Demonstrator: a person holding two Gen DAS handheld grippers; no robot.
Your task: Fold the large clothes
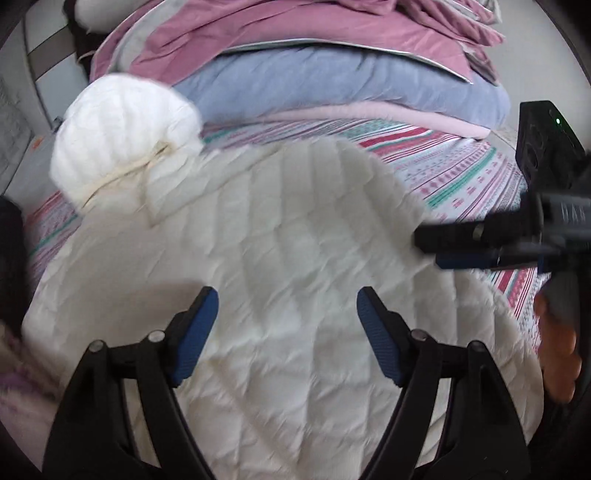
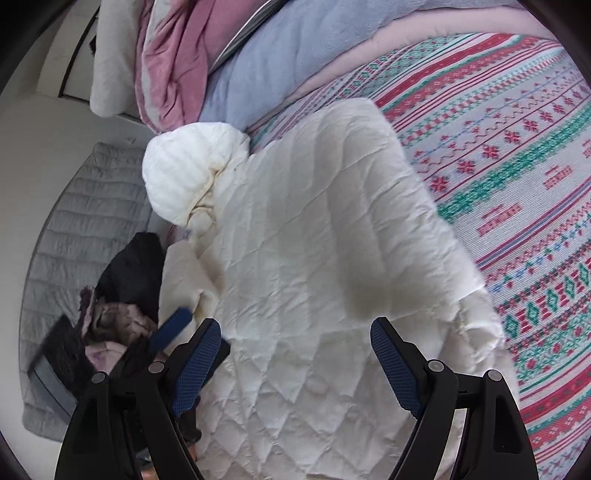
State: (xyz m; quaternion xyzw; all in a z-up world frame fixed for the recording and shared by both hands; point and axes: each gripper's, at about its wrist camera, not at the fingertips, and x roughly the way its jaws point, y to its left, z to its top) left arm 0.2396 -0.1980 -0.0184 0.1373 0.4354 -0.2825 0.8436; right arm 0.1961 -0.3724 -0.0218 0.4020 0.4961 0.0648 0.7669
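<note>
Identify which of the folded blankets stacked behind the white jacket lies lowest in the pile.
The pale pink blanket lies lowest, directly on the patterned sheet; the blue blanket rests on it, with the mauve one above.

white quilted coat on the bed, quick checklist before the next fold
1. Left tongs open and empty: ok.
2. Right tongs open and empty: ok.
3. White quilted puffer coat lying on the striped patterned bedsheet: ok.
4. Puffy white hood laid flat: not ok, it is bunched at the collar.
5. Coat clear of the dark clothes pile: cannot tell, they look close.
6. Sleeves tucked in: cannot tell.
</note>
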